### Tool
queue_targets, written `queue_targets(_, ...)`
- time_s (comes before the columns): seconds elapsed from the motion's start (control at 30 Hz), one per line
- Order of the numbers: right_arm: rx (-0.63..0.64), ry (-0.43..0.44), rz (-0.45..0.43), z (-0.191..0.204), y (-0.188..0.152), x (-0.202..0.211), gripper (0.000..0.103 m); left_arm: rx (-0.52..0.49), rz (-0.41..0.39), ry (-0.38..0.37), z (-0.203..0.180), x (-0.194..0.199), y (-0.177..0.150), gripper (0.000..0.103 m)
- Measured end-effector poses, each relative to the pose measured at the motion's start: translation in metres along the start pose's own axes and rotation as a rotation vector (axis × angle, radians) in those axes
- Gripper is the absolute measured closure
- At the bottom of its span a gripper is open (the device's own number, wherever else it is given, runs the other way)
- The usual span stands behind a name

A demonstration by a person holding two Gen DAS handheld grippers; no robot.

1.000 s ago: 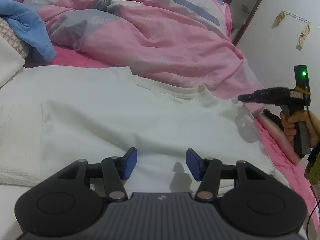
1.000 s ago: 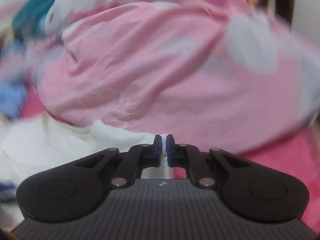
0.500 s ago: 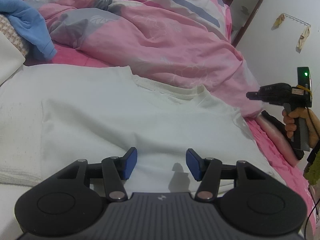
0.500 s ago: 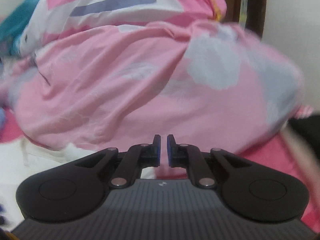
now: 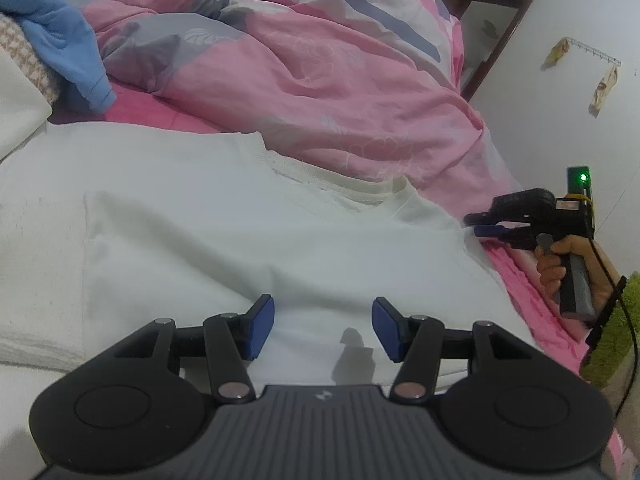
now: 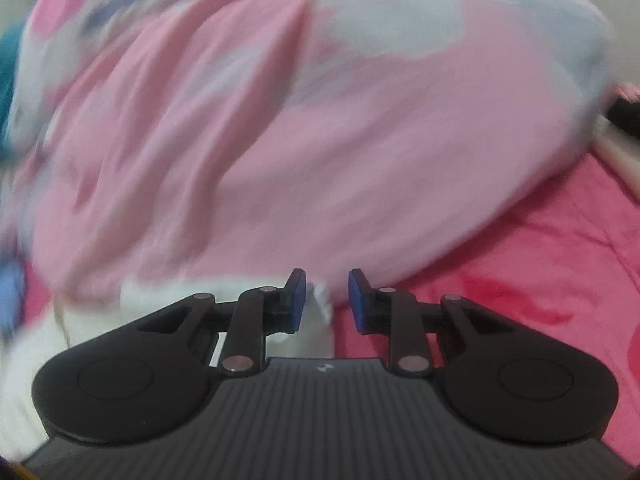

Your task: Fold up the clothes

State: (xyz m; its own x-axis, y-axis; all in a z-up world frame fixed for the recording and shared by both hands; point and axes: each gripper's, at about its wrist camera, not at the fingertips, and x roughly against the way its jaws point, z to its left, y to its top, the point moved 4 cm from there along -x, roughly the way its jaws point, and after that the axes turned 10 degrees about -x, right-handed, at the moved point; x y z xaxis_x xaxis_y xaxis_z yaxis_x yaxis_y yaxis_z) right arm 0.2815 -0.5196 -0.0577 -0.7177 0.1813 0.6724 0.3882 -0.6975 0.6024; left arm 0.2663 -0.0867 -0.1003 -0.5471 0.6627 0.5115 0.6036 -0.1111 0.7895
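Fingers [image 5: 260,326] of your left gripper [image 5: 323,328]: spread, over white shirt [image 5: 240,232] lying flat on bed [image 5: 520,280]. Right gripper [image 6: 323,302]: fingers parted at shirt's edge beside pink quilt [image 5: 320,80].

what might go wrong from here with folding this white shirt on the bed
1. The right gripper is open at the white shirt edge beside the pink duvet; closing now might pinch duvet or miss the cloth.
2. The left gripper is open above the shirt, so pulling one side could drag it crooked.
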Motion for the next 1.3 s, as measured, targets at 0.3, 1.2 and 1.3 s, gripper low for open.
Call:
queue_targets(0.3,-0.129,0.157,-0.124,-0.039,-0.001,0.213,0.071,0.033,-0.023,-0.020,-0.001,0.023,0.007,0.047)
queue_targets(1.2,-0.396,0.543,0.076,-0.089,-0.173,0.136,0.061,0.026,0.024,0.401,0.060,0.114,0.003,0.043)
queue_targets(1.3,-0.380,0.605,0.049,-0.092,-0.173,0.138,0.059,0.033,0.043,0.439,0.072,0.093,0.011,0.043)
